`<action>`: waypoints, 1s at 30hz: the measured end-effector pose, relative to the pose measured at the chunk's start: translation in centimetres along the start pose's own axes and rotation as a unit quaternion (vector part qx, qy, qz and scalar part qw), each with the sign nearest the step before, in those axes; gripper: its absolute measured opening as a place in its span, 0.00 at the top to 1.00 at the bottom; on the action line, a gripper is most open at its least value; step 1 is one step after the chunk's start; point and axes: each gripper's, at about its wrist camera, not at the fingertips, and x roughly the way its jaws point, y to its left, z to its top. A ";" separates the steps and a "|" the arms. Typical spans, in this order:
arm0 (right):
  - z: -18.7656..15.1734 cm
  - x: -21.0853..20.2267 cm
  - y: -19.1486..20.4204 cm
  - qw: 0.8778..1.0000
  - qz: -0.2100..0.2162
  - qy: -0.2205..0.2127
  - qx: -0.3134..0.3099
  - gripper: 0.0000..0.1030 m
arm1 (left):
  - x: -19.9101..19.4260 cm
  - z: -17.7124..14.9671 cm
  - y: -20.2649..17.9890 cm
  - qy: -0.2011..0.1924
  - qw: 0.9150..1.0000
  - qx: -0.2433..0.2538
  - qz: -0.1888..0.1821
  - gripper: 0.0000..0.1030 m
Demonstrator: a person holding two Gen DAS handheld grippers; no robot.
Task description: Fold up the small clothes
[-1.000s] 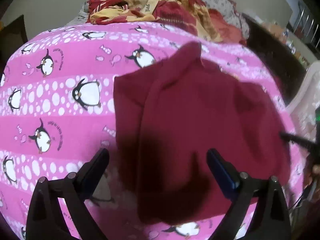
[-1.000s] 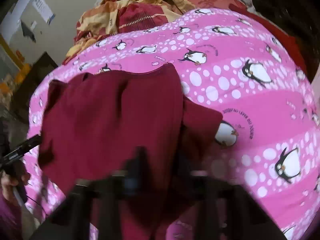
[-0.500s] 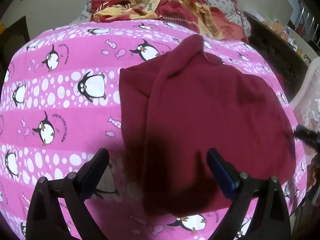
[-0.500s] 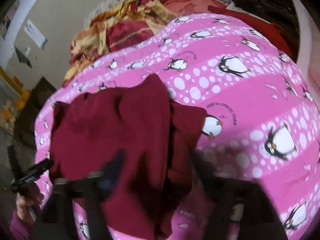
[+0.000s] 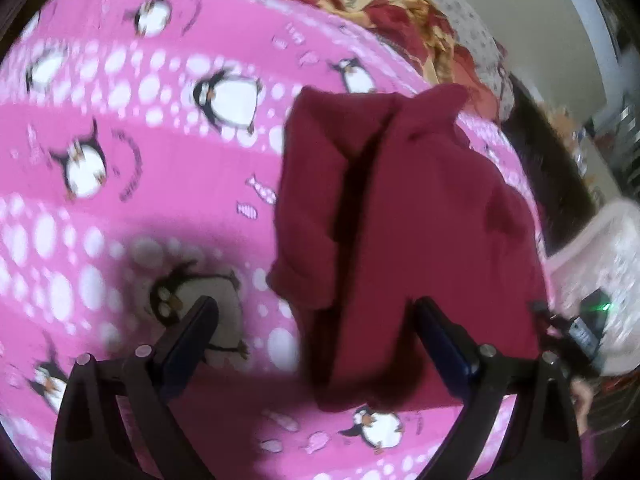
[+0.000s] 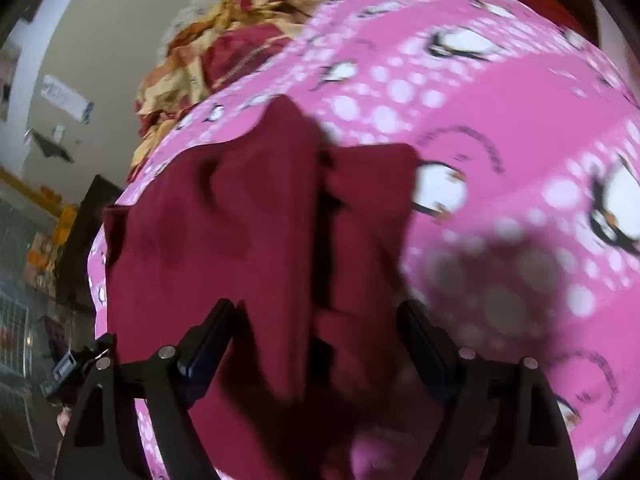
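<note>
Maroon knit fabric, a small soft garment (image 5: 420, 216), is lying partly folded on the pink penguin-print bedsheet (image 5: 120, 208), with one side panel already laid over the middle so that a dark crease is running down its length. It is sitting near the bed's edge closest to the person, probably because that keeps both tools within easy reach of its hem.

Left gripper (image 5: 316, 328) is hanging over the near edge of the cloth with its jaws spread wide and nothing between the pads; one finger is standing over bare sheet and the other over the maroon cloth, so it seems to be straddling the garment's folded side edge, ready to pinch it.

Right gripper (image 6: 316, 320) is likewise standing wide open above the folded strip, gripping nothing, its two fingers bracketing the crease. This looks like positioning for the next fold, each claw taking a corner of the near hem so the cloth can be carried over evenly.

Behind the garment, a crumpled red-and-yellow patterned blanket (image 5: 384, 12) is heaped at the far end of the bed, well apart from the work. A white plastic basket (image 5: 592, 264) is standing just beside the bed, perhaps for the finished pieces.
</note>
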 end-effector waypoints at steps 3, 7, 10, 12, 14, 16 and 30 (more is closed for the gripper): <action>0.1 0.7 0.4 1.000 -0.006 -0.003 0.002 0.19 | 1.1 -0.2 -0.8 -0.006 1.000 0.014 0.017 0.03; 0.4 0.0 0.9 1.000 -0.004 -0.007 -0.008 0.62 | 2.0 -0.6 -3.2 0.011 0.998 0.066 0.007 0.11; 0.7 -1.2 1.4 1.000 -0.004 -0.010 -0.024 0.74 | 2.0 -1.2 -4.7 0.011 0.996 0.089 0.023 0.46; 1.1 -2.2 2.0 0.999 -0.003 -0.008 -0.035 0.78 | 1.3 -1.8 -5.5 0.012 0.996 0.093 0.009 0.72; 1.5 -3.3 2.5 0.999 0.004 -0.006 -0.044 0.80 | 0.4 -2.1 -6.1 0.015 0.996 0.089 -0.004 0.79; 1.9 -4.4 2.8 0.998 0.005 -0.007 -0.055 0.80 | -0.8 -2.7 -6.9 0.013 0.996 0.090 -0.016 0.81; 3.2 -7.8 2.1 0.993 -0.076 -0.055 -0.066 0.59 | -3.0 -4.0 -7.6 0.009 0.995 0.099 0.015 0.45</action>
